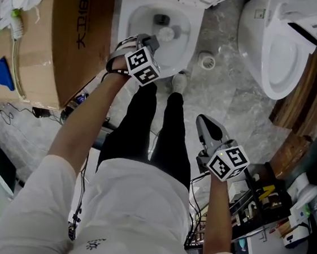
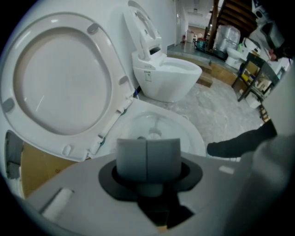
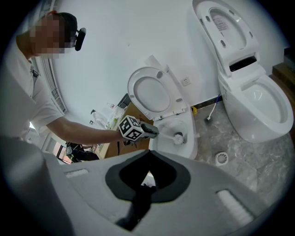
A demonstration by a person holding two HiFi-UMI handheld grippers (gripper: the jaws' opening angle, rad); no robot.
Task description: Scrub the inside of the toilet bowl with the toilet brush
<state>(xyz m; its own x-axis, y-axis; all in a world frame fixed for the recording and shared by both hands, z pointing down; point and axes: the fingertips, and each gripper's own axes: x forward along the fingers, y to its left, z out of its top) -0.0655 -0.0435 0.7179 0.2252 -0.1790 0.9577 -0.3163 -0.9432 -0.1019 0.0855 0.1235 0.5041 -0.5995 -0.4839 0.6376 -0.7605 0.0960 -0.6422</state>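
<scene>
While gripped, toilet brush [image 1: 165,34] slants into bowl [image 1: 174,68]

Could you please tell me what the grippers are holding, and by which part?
The left gripper holds the toilet brush by its handle; the right gripper holds nothing.

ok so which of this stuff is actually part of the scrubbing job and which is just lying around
In the job:
- toilet bowl
- toilet brush, head down in the bowl
- left hand-held gripper, shut on the brush

Just lying about:
- second toilet
- cardboard box
- round floor drain
- right hand-held gripper, shut and empty, held back
</scene>
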